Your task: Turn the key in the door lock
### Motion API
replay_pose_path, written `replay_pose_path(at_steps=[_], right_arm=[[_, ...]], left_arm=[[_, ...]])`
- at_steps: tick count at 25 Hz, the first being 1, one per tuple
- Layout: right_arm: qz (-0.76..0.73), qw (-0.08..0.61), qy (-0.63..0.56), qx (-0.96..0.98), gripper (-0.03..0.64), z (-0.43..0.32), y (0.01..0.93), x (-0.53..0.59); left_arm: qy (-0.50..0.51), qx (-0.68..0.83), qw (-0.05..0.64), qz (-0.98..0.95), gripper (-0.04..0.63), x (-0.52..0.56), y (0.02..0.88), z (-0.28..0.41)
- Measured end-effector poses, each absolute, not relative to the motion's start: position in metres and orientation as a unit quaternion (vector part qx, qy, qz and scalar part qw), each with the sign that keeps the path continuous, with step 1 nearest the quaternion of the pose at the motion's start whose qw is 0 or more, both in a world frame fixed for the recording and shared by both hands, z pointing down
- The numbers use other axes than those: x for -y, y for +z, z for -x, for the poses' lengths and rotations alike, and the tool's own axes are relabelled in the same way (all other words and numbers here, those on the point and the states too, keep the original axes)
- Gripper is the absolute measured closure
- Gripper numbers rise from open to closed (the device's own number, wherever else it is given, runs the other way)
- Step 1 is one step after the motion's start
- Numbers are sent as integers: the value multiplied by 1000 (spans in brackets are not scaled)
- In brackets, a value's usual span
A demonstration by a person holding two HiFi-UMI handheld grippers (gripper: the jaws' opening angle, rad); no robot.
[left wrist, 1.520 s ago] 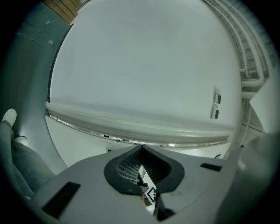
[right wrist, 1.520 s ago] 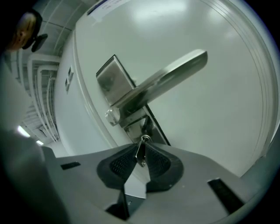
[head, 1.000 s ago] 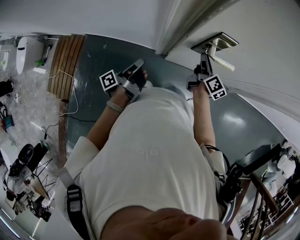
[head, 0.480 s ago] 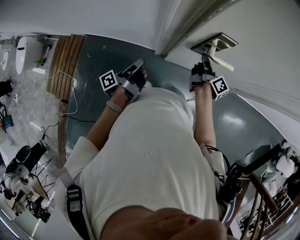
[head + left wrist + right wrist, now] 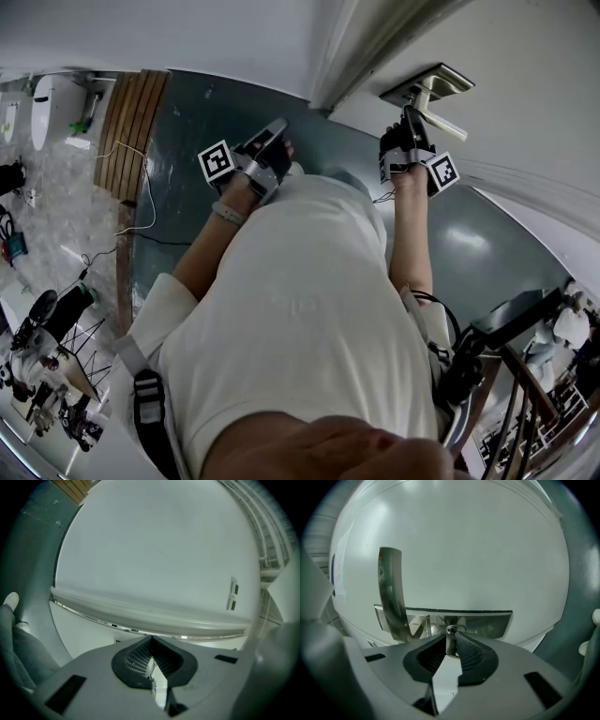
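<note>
The white door [image 5: 525,84] carries a metal lock plate [image 5: 412,91] with a lever handle [image 5: 445,117]. My right gripper [image 5: 410,116] reaches up to the plate below the handle. In the right gripper view the plate [image 5: 487,623] and handle [image 5: 391,588] fill the middle. A small metal key [image 5: 451,639] stands in the lock, and my right gripper [image 5: 451,644] is shut on its head. My left gripper [image 5: 277,127] hangs apart, left of the door frame. Its jaws meet at the tips with nothing in them, pointing at a bare white wall [image 5: 154,550].
The door frame [image 5: 361,47] stands between the two grippers. Grey floor [image 5: 187,131] lies below, with wooden slats [image 5: 131,122] and a loose cable [image 5: 141,187] to the left. Tripods and gear [image 5: 47,356] crowd the lower left, a stair railing [image 5: 525,394] the lower right.
The right gripper has rolled about its own axis at the lock, its marker cube swinging up and to the right. The left gripper has stayed where it was.
</note>
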State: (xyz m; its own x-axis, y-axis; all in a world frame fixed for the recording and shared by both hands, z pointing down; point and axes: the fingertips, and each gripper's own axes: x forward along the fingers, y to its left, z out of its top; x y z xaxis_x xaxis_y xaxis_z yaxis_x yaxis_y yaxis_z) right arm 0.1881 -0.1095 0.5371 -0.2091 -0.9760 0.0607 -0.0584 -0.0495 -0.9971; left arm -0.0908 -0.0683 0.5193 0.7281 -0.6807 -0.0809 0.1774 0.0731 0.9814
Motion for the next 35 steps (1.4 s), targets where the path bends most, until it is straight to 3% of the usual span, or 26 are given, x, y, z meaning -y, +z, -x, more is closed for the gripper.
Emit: replay_pose_path(at_steps=[12, 15, 19, 25, 28, 32, 35], right_arm=[[442, 466, -540, -544, 541, -195, 539, 110], [471, 414, -512, -587, 537, -192, 533, 104], [544, 251, -421, -681, 534, -183, 525, 88], [600, -199, -53, -773, 534, -165, 515, 69], [554, -365, 112, -740, 534, -153, 510, 68], [458, -522, 277, -664, 534, -149, 520, 76], [403, -586, 338, -616, 534, -145, 522, 82]], left_arm=[[-308, 211, 702, -607, 589, 68, 522, 92], [-309, 210, 702, -606, 589, 68, 522, 92], [-313, 209, 703, -603, 589, 68, 523, 93], [-315, 203, 707, -599, 589, 67, 522, 93], [-318, 199, 710, -596, 589, 66, 522, 93], [-324, 197, 713, -590, 589, 65, 524, 92], [-329, 195, 714, -586, 589, 64, 526, 92]])
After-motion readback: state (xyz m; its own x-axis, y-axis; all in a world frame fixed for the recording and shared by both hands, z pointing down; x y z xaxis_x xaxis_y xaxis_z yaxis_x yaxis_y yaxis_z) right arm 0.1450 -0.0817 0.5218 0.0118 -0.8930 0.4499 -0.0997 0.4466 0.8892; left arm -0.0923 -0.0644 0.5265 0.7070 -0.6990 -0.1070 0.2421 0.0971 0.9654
